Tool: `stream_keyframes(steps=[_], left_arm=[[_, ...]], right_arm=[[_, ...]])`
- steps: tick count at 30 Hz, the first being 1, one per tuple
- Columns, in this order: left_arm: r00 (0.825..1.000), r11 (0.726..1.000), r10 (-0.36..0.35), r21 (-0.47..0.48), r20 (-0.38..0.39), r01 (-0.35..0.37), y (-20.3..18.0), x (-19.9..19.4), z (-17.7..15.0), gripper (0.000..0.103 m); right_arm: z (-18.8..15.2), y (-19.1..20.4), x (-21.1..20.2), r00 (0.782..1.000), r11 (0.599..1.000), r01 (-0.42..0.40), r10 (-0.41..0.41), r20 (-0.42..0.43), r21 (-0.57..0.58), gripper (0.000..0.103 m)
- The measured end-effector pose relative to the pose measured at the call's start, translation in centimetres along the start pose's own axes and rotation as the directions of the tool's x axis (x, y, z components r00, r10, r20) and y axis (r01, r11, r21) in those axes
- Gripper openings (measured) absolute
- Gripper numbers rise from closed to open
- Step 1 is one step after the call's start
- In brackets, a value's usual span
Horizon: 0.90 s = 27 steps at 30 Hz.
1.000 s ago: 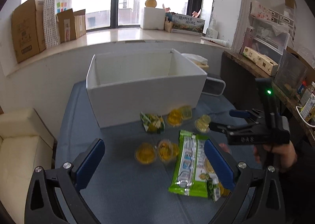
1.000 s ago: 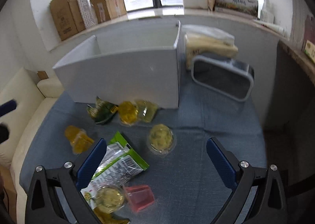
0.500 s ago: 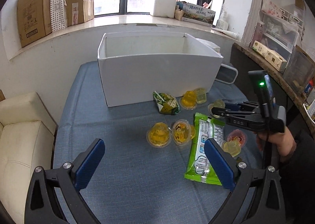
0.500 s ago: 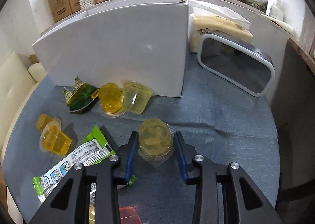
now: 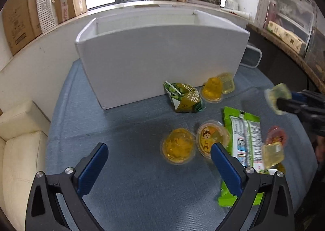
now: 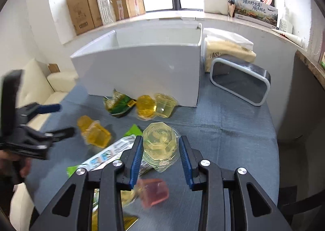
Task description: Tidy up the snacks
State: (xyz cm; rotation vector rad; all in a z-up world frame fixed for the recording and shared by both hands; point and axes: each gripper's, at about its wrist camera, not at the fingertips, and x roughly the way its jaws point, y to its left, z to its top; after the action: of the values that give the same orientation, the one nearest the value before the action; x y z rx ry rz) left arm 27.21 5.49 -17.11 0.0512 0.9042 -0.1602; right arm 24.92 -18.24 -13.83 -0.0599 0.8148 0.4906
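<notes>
My right gripper (image 6: 160, 145) is shut on a pale yellow jelly cup (image 6: 159, 145) and holds it above the blue table; it also shows in the left wrist view (image 5: 277, 96). My left gripper (image 5: 158, 161) is open and empty, just left of two orange jelly cups (image 5: 178, 145) and a green snack packet (image 5: 243, 145). A white open box (image 5: 158, 58) stands behind. A small green bag (image 5: 183, 97) and two more jelly cups (image 5: 217, 88) lie against its front wall. A pink jelly cup (image 6: 153, 191) lies below my right gripper.
A grey-rimmed black container (image 6: 239, 80) and a cream bag (image 6: 227, 50) sit right of the box. A cream sofa (image 5: 18, 145) borders the table's left side. Cardboard boxes (image 5: 22, 17) line the windowsill. A dark shelf (image 5: 284, 44) stands at the right.
My right gripper has closed on the pale yellow jelly cup and lifted it off the table. My left gripper has moved lower and closer to the orange jelly cups.
</notes>
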Motion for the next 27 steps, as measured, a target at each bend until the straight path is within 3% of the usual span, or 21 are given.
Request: stream_keyframes(steps=[7, 8, 9, 11, 12, 13, 17, 27], left_arm=[[1.000, 0.999, 0.002, 0.040, -0.007, -0.001, -0.7, 2.4, 0.2, 0.102], [1.000, 0.999, -0.003, 0.047, -0.011, 0.004, -0.8, 2.7, 0.2, 0.093], [1.000, 0.999, -0.005, 0.049, -0.025, 0.007, -0.8, 3.1, 0.1, 0.076], [0.999, 0.999, -0.042, 0.014, -0.019, 0.043, -0.3, 3.3, 0.0, 0.068], [0.999, 0.999, -0.031, 0.013, -0.015, 0.031, -0.3, 3.2, 0.1, 0.052], [1.000, 1.000, -0.024, 0.011, -0.012, 0.024, -0.1, 3.1, 0.1, 0.046], [0.998, 0.997, -0.066, -0.046, -0.008, 0.066, 0.7, 2.4, 0.1, 0.041], [0.991, 0.995, -0.095, -0.019, 0.089, 0.097, 1.7, -3.5, -0.1, 0.041]], right_arm=[[-0.5, -0.3, -2.2, 0.999, 0.999, -0.023, 0.021, 0.034, 0.048, 0.039], [-0.6, -0.1, -2.6, 0.999, 0.999, -0.022, 0.020, 0.038, 0.047, 0.039], [-0.7, 0.0, -2.7, 0.999, 0.999, -0.021, 0.019, 0.042, 0.046, 0.039], [-0.9, 0.1, -2.9, 0.999, 0.999, -0.022, 0.020, 0.041, 0.047, 0.039], [-1.0, 0.2, -2.9, 0.999, 0.999, -0.018, 0.017, 0.042, 0.045, 0.039], [-1.1, 0.2, -3.0, 0.999, 0.999, -0.019, 0.018, 0.041, 0.046, 0.039], [-1.4, 0.3, -2.7, 0.999, 0.998, -0.028, 0.026, 0.032, 0.053, 0.039], [-0.3, 2.0, -2.6, 0.997, 0.998, -0.054, 0.052, 0.052, 0.028, 0.039]])
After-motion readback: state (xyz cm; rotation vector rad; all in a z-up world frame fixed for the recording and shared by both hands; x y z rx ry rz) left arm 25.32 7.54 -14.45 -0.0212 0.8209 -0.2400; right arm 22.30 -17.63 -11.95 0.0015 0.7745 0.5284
